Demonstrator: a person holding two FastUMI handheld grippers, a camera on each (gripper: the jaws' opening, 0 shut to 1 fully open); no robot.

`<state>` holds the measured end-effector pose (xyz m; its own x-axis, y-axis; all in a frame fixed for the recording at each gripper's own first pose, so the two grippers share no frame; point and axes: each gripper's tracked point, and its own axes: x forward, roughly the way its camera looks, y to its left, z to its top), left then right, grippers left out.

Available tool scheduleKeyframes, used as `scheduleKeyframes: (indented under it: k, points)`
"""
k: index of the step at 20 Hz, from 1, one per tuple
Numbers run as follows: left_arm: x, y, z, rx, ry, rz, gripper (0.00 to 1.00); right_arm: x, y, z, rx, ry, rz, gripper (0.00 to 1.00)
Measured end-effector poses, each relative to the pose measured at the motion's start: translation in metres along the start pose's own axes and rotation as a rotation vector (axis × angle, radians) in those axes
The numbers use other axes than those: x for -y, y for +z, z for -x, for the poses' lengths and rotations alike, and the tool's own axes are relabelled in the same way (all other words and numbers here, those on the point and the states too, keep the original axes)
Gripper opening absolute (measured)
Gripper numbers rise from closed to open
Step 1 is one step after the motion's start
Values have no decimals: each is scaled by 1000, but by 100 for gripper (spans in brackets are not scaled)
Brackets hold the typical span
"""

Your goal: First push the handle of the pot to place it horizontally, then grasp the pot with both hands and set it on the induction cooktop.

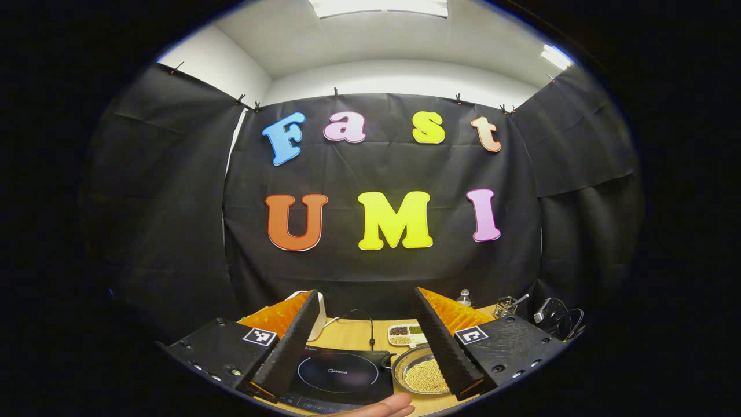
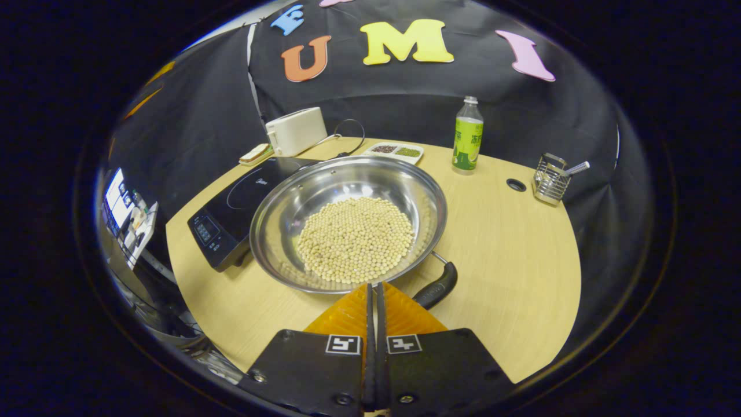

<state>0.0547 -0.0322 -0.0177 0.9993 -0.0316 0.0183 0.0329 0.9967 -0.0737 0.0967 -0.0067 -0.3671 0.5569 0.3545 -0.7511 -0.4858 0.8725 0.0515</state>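
A steel pot (image 2: 347, 223) full of pale beans sits on the wooden table (image 2: 509, 255), touching the right edge of the black induction cooktop (image 2: 234, 211). Its black handle (image 2: 437, 286) points toward the near right. My right gripper (image 2: 374, 289) is shut with nothing between its fingers, its tips just at the pot's near rim and left of the handle. In the left gripper view my left gripper (image 1: 367, 313) stands open, held high over the cooktop (image 1: 344, 373) and the pot (image 1: 422, 370).
A white toaster (image 2: 295, 130), a divided dish of beans (image 2: 396, 152), a green bottle (image 2: 466, 136) and a wire holder (image 2: 550, 176) stand along the back. A round hole (image 2: 515, 185) is in the table. A hand (image 1: 382, 405) shows at the bottom.
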Motion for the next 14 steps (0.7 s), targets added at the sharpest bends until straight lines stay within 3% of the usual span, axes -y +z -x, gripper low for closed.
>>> scheduleKeyframes:
  k: [14]
  points:
    - [-11,-24,-36,-43,1,28,96,60,33,-25,38,-92,-57,4]
